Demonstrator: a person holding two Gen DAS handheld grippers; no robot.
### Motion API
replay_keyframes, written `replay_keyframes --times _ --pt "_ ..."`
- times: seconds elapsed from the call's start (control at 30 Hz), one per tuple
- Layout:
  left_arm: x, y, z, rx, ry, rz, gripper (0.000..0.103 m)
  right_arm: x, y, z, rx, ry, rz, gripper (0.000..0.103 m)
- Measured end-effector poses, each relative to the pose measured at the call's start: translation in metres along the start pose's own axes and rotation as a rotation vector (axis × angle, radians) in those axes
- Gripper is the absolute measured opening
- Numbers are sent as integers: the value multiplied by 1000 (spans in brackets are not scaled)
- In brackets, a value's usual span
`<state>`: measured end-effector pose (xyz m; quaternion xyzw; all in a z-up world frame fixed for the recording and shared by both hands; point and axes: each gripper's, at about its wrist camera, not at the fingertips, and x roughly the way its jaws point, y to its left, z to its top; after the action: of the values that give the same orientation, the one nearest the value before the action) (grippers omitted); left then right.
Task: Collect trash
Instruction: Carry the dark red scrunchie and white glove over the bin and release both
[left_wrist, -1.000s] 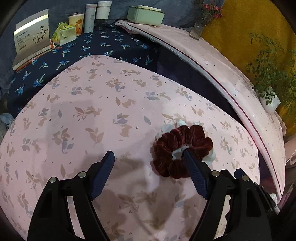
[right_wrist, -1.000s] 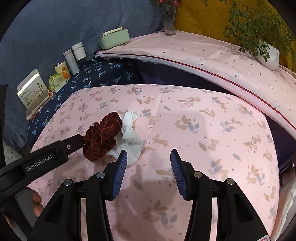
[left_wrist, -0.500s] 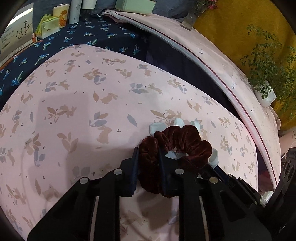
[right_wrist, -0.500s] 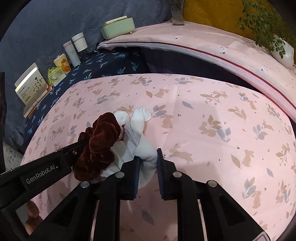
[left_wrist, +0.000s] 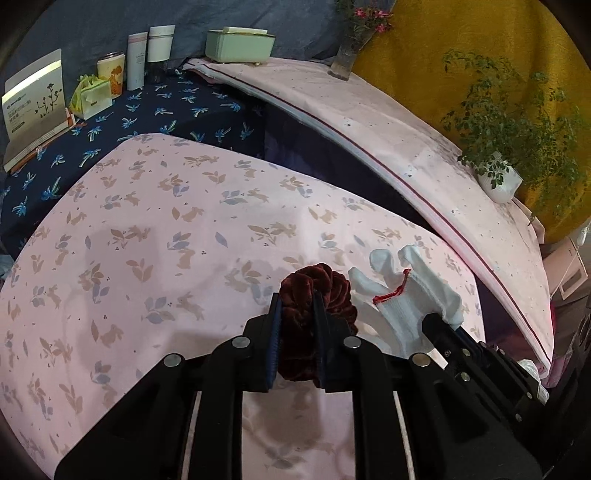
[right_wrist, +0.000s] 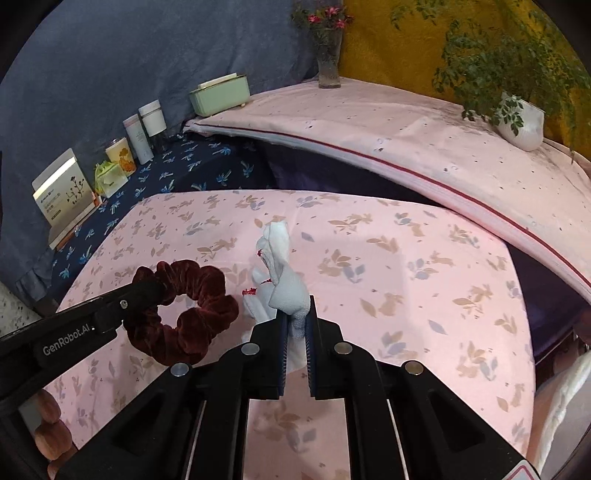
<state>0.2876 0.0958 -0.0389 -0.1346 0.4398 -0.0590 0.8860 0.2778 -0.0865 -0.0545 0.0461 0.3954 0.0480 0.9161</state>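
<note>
The only lettering that reads clearly is "GenRobot.AI", printed in pale letters on the black arm of the left tongs (right_wrist: 155, 291), seen in the right wrist view. The white upright card with a black flower-stem drawing (left_wrist: 35, 107) at the far left carries several lines of print, too small to make out.

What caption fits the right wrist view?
Right gripper pinches a white cotton glove; left gripper grips a dark red velvet scrunchie.
</note>
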Motion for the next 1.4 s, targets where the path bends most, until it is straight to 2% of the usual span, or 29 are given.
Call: replay_keyframes --times 0.3,0.7,1.03,1.4 --pt "-40 -80 -26 93 -23 -78 15 -77 -71 -15 73 -74 -80 8" --pt "-56 -187 -80 219 16 -180 15 -148 -166 -55 173 -102 -197 8" --pt "-58 -254 -128 304 74 -239 15 -182 -230 -97 242 -69 -253 8" --pt "-47 -297 -165 360 139 -268 15 -190 -255 -127 223 -14 -310 8"
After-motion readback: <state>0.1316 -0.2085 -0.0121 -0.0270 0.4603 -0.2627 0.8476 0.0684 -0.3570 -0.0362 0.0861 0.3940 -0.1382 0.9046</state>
